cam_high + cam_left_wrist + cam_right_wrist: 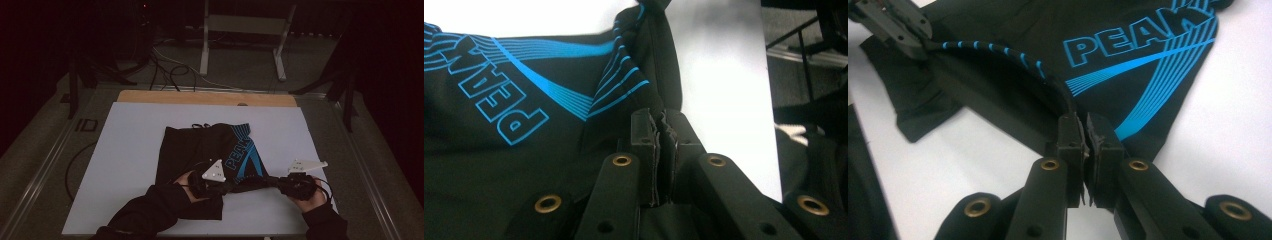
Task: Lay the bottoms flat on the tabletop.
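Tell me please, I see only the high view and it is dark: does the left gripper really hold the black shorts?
Observer: Yes. In its own view the left gripper is shut on a fold of the shorts.
Operator: And the right one?
Observer: The right gripper is also shut, pinching the shorts' edge beside the blue stripes.
Operator: What is between both grippers?
Observer: A taut, bunched edge with blue dashes runs between them.
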Motion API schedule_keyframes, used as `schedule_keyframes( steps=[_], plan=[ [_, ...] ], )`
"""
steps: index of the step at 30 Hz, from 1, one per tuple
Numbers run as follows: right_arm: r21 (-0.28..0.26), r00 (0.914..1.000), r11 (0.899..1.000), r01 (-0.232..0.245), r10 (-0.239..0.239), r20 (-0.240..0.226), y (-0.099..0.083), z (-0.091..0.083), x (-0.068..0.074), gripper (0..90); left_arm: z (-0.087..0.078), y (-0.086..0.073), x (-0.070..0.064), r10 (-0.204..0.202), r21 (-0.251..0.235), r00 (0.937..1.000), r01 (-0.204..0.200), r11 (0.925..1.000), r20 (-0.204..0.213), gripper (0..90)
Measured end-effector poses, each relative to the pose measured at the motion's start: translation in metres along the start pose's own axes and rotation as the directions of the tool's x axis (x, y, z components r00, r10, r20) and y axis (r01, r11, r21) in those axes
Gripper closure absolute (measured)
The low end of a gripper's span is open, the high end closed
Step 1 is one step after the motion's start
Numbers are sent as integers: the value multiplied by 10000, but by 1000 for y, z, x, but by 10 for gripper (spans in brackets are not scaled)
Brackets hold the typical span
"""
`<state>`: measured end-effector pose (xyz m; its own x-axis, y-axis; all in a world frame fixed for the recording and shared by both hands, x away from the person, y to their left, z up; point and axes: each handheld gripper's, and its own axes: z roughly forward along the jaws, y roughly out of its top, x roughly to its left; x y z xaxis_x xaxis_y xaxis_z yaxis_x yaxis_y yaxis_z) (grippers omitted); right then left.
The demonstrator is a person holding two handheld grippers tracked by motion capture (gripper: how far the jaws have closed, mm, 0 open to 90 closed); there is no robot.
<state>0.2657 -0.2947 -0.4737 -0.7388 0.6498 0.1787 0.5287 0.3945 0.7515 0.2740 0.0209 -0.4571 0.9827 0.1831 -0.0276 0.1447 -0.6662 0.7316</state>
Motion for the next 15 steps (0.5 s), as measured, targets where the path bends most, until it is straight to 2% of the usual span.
schedule_keyframes(
  steps=[3, 7, 8, 9, 10, 11, 12, 13, 14, 15],
  plan=[
    [78, 9996, 10000, -38, 40, -268, -3, -2, 4, 860, -1, -5, -5, -4, 21, 9998, 3, 10000, 186, 856],
    [103, 9980, 9999, 44, -37, -638, -4, -6, 7, 848, 1, -14, -13, 203, 222, 9982, -216, 9995, 572, 852],
    [50, 9978, 10000, 29, -26, -662, -4, -7, 7, 832, 2, -17, -14, 175, 252, 9972, -194, 9995, 722, 852],
    [2, 9969, 10000, 25, -25, -781, -4, -9, 8, 770, 3, -19, -15, 166, 266, 9961, -189, 9995, 864, 850],
    [2, 9969, 10000, 25, -25, -781, -4, -9, 8, 770, 3, -19, -15, 166, 266, 9961, -189, 9995, 864, 842],
    [-61, 9952, 10000, 0, -6, -978, -4, -10, 8, 738, 5, -24, -18, 164, 313, 9924, -203, 9993, 1220, 842],
    [-194, 9962, 9998, -26, 9, -868, -3, -12, 8, 607, 6, -27, -19, 175, 322, 9891, -224, 9992, 1460, 795],
    [-294, 9960, 9995, -72, 46, -893, -3, -13, 8, 551, 7, -30, -20, 198, 322, 9870, -252, 9992, 1597, 765],
    [-414, 9970, 9990, -164, 132, -758, -3, -14, 7, 491, 8, -32, -22, 225, 312, 9862, -280, 9991, 1639, 680],
    [-514, 9972, 9984, -225, 188, -718, -2, -13, 7, 435, 8, -33, -22, 228, 295, 9862, -280, 9992, 1638, 559]
  ],
)
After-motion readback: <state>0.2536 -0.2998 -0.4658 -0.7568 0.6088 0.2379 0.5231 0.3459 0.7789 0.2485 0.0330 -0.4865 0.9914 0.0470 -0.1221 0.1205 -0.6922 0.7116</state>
